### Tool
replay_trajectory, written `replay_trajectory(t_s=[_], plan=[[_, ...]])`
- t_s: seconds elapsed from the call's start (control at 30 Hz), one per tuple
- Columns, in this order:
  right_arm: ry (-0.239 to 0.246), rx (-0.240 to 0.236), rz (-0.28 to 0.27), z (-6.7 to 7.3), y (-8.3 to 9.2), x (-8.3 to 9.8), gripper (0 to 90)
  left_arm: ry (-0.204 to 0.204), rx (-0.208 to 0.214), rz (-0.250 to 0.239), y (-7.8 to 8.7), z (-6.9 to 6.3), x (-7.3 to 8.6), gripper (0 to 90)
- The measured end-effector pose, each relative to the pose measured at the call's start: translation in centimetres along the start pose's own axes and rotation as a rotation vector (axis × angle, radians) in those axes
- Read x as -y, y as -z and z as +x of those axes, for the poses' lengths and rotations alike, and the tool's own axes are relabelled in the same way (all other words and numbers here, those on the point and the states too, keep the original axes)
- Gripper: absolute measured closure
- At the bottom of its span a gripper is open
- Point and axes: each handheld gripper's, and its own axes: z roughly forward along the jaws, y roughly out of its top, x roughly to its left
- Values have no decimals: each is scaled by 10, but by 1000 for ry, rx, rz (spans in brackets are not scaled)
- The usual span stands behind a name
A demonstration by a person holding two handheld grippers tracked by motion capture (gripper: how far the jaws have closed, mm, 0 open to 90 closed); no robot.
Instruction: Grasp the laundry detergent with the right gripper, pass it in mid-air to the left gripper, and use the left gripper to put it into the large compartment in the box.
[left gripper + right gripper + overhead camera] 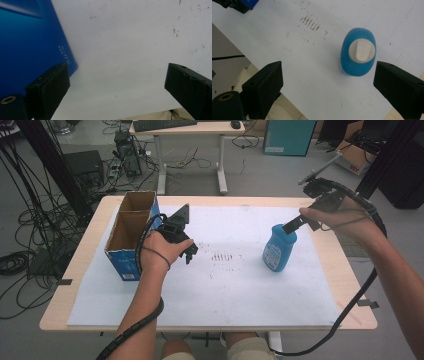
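Observation:
A blue bottle with a white cap stands upright on the white sheet, right of centre. My right gripper hovers just above its top, open. In the right gripper view the bottle lies below and between the black jaws, nearer the right one, and my right gripper touches nothing. An open blue cardboard box stands at the left. My left gripper is low beside its right wall, open. In the left gripper view my left gripper frames bare sheet, with the box wall by its left jaw.
Brown smudges mark the sheet's middle. The wooden table edge runs close along the sheet on the right. Beyond the table stand a white desk, a teal box and tangled floor cables on the left.

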Motion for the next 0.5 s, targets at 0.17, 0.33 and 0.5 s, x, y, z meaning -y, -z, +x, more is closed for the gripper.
replay_trajectory(t_s=[0.17, 0.33, 0.5], plan=[[-3, 7, -17, -8, -4, 17, 80, -3, -1, -4, 0, -1, 1, 65], [10, 11, -37, -16, -14, 35, 72, -11, -3, -14, -1, -1, 2, 65], [11, 5, -71, -24, -24, 53, 56, -16, -4, -18, -2, -1, 3, 64]])
